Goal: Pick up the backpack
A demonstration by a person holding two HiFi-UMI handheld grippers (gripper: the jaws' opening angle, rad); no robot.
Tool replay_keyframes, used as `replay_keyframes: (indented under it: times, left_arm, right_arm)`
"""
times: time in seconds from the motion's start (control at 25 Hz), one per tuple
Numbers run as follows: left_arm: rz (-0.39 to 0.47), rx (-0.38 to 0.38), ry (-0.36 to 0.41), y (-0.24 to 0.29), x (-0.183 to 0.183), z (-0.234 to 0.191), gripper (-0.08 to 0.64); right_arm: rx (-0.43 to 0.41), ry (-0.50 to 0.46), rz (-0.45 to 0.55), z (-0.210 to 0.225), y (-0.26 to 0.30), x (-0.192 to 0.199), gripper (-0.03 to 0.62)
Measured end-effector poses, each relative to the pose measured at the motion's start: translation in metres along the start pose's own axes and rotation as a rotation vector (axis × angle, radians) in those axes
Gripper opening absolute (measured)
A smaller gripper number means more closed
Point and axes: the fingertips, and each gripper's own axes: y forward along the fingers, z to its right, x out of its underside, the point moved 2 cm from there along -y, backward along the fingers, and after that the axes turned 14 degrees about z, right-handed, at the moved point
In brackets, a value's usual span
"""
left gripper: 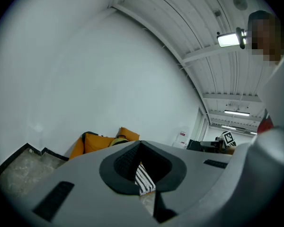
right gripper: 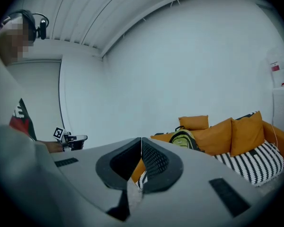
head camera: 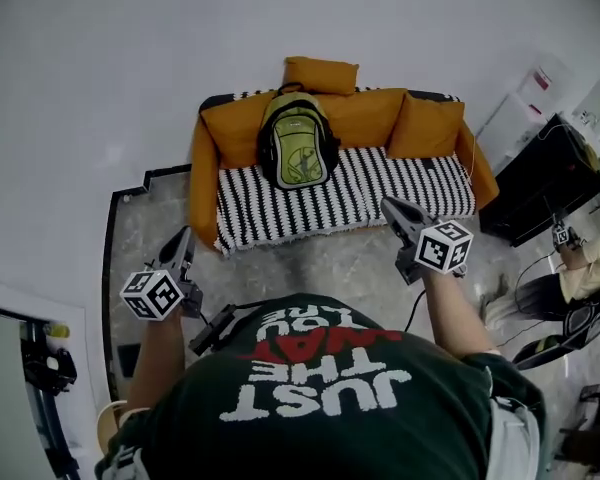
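- Only the head view gives the whole layout. The backpack [head camera: 296, 150], green and black, stands upright on the striped seat of the sofa [head camera: 420, 183]. It leans on the orange back cushions toward the sofa's left end.
- The right gripper view sees the same backpack from low and to one side, propped against the cushions with its top handle showing. It also catches the other gripper's marker cube [right gripper: 58, 133] far off at the left.
- The left gripper view shows only a sliver of the backpack over its own jaws. It adds the ceiling lamps [left gripper: 228, 39], which the head view does not show.
- A loose orange cushion [head camera: 321, 74] lies on top of the sofa's back, just behind the backpack.
- A black cabinet [head camera: 540, 183] stands beside the sofa's right end, with a white unit [head camera: 525, 103] behind it.
- Grey stone floor [head camera: 150, 218] lies between the person and the sofa.
- The left gripper [head camera: 185, 238] hangs over the floor, short of the sofa's front left corner. Its jaws meet tip to tip and grip nothing; only striped cover and floor show through the hollow below the tips.
- The right gripper [head camera: 392, 206] also has its jaws pressed together and holds nothing. Its tips show against the seat's front edge, to the right of the backpack and apart from it.
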Motion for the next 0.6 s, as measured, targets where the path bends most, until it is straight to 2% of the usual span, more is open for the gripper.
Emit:
replay_keyframes:
  times: [0.28,0.44,0.6]
  left_arm:
    - [-0.05,-0.01,-0.013,0.056,0.011,-0.036,0.008]
    - [-0.073,-0.045,-0.013,0.099,0.022,-0.051,0.008]
    - [-0.075,-0.108,0.009,0.154,0.032,-0.062,0.008]
  right_arm:
    - [0.022,0.034,-0.035,0.044,0.054,0.011,0.031]
    - [0.007,0.056,-0.051,0.089,0.094,0.013,0.031]
    - [-0.049,0.086,-0.078,0.151,0.15,0.014,0.031]
